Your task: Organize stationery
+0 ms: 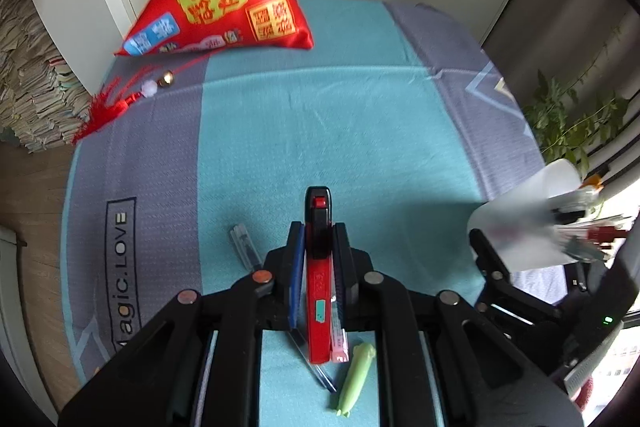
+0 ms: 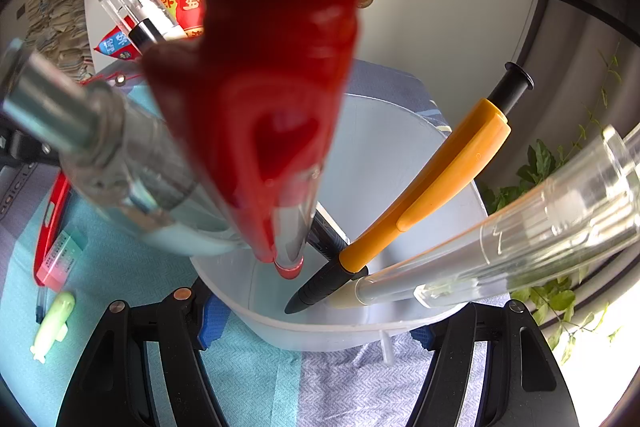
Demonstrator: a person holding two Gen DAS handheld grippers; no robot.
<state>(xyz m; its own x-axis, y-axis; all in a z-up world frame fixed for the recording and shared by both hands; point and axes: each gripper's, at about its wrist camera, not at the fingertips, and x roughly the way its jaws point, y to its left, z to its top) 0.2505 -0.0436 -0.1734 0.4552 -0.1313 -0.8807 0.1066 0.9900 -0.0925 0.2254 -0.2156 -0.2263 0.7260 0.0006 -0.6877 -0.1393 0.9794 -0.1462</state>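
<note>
My left gripper [image 1: 318,247] clamps red utility knife [image 1: 319,279] mid-body, slider end pointing to twelve o'clock, above teal cloth [image 1: 340,131]. My right gripper [image 2: 316,323] hugs translucent cup [image 2: 380,163], jaws pressed on its walls; cup sits at three o'clock from knife in left view, already crowded with pens. Green corn-shaped eraser [image 1: 354,379] and clear pen [image 1: 245,245] lie on cloth. Advice: carry knife level toward three o'clock, tip it upright, aim for gap beside orange pen [image 2: 432,187], keep cup steady.
</note>
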